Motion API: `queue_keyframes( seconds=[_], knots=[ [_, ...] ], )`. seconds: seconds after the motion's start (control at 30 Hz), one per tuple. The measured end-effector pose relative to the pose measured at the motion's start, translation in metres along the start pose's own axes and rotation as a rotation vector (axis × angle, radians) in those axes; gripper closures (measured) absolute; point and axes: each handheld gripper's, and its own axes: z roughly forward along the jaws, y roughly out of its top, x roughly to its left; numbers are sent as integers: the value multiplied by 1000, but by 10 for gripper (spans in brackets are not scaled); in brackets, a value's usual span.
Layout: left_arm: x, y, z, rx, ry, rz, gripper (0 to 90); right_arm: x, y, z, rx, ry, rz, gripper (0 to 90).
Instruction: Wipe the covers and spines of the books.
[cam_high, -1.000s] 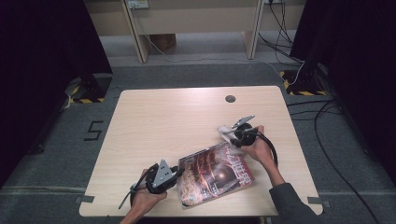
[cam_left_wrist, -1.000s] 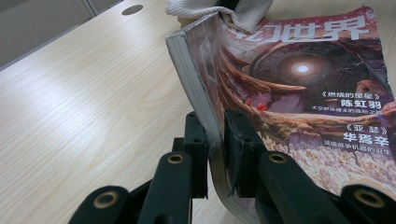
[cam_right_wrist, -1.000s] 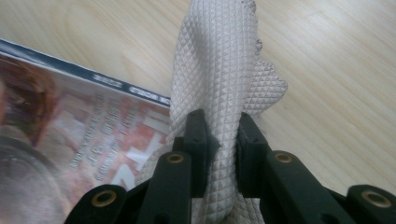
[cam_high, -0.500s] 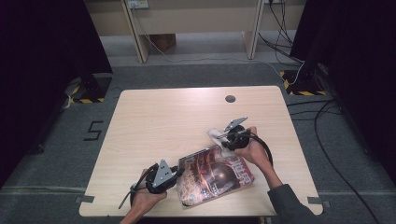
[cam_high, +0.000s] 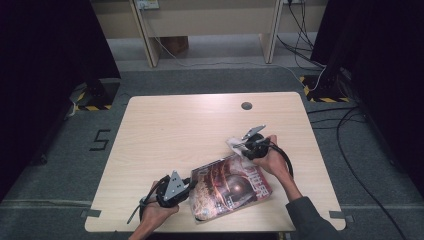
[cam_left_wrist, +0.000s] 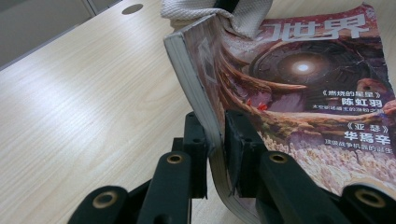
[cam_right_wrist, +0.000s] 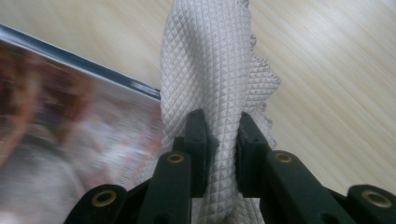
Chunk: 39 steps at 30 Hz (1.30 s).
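The left gripper (cam_left_wrist: 215, 154) is clamped on the near left edge of the magazine (cam_high: 230, 186), and its jaws pinch the pages tight. It seems to hold the magazine so it does not slide on the table (cam_high: 165, 130). That edge is lifted a little and the pages bend where the jaws bite. The right gripper (cam_right_wrist: 223, 149) is clamped on a cloth (cam_right_wrist: 210, 70), with the cloth squeezed between its jaws. The cloth sits at the far right corner of the magazine and touches it there. It looks like the cloth is for wiping the cover, so one hand holds and the other hand rubs. The magazine lies near the front edge of the table, a bit to the right, and it is turned at a slant. Its cover is shiny, with dark red and brown colors, a round glowing shape in the middle, and white letters. The cloth is white with a small diamond pattern and a wavy edge. A round hole (cam_high: 246, 106) is in the table on the far side.
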Motion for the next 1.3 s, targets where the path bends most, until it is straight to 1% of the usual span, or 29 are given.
queue_keyframes(
  seconds=[0.07,0.1,0.13,0.17,0.33,0.43,0.47,0.53,0.57,0.6,0.63,0.7,0.83,0.9,1.0,1.03,1.07,1.2,1.3],
  knots=[
    [0,0,0,-1,0,0,790,-7,-5,2,5,-12,37,785],
    [0,0,0,-2,0,0,791,-11,-7,2,7,-18,45,785],
    [0,0,0,-2,0,0,791,-11,-7,2,7,-18,45,785],
    [0,0,0,-3,0,-1,790,-18,-11,3,14,-25,73,784],
    [1,0,-1,-5,0,-1,790,-29,-19,-1,10,-28,123,782],
    [1,1,-1,-5,0,2,790,-32,-21,-5,-3,-25,135,782],
    [1,1,-1,-3,0,0,790,-35,-22,-11,-15,-28,142,782],
    [1,1,-2,-5,1,3,790,-38,-24,-18,-30,-31,151,782],
    [1,1,-2,-5,1,3,790,-38,-24,-18,-30,-31,151,782],
    [1,1,-2,-7,1,3,790,-42,-28,-24,-43,-35,162,782],
    [1,1,-2,-6,0,1,790,-42,-28,-24,-43,-35,162,782],
    [1,1,-1,-5,1,1,790,-47,-35,-34,-53,-43,174,782],
    [1,1,-1,-8,2,-2,790,-52,-47,-44,-64,-54,194,781],
    [1,1,-1,-8,3,-1,790,-54,-53,-48,-58,-58,200,781],
    [1,0,-1,-7,3,-4,789,-54,-61,-51,-49,-58,191,781],
    [1,0,-1,-7,3,-4,789,-54,-61,-51,-49,-58,191,781],
    [1,1,-2,-7,2,-1,789,-53,-65,-50,-38,-60,196,781],
    [1,1,-1,-7,4,-3,787,-52,-70,-49,-24,-56,200,780],
    [1,1,-2,-9,4,-2,786,-50,-77,-44,2,-50,196,775]
  ],
)
